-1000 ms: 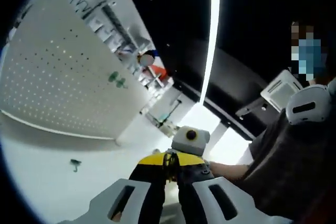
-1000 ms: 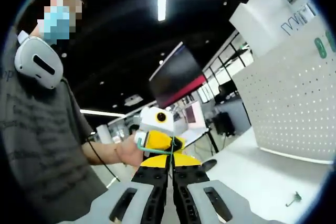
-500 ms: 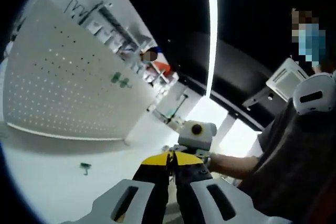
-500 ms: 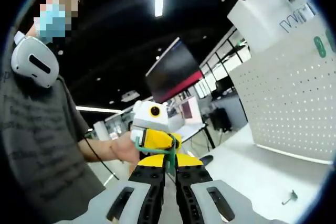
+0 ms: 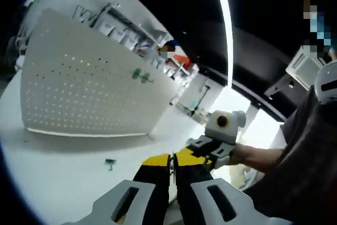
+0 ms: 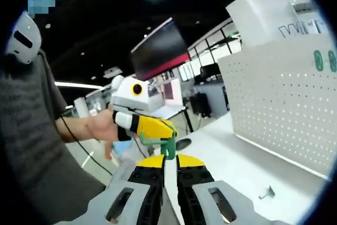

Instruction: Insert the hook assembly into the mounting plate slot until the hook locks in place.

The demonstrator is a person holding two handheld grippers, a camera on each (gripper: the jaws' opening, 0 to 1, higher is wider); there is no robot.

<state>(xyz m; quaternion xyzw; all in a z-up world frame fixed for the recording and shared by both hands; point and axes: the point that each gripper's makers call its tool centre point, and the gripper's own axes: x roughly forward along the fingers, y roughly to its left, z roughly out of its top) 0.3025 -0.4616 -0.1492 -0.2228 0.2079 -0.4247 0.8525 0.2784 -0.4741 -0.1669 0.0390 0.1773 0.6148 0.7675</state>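
Left gripper (image 5: 171, 163): jaws drawn together, with only a thin slit between the tips; whether they pinch anything cannot be told from the left gripper view. In the right gripper view it enters from the left, held in a person's hand (image 6: 100, 129).

Right gripper (image 6: 169, 160): jaws clenched on the green hook assembly (image 6: 167, 147), which stands up from the tips and touches the left gripper's yellow jaw ends.

White perforated mounting plate (image 5: 89, 96): upright on the white table (image 5: 63, 183), far from both grippers, with two green pieces (image 5: 141, 75) near its top edge.

A small loose hook (image 5: 109, 163) lies on the table in front of the plate
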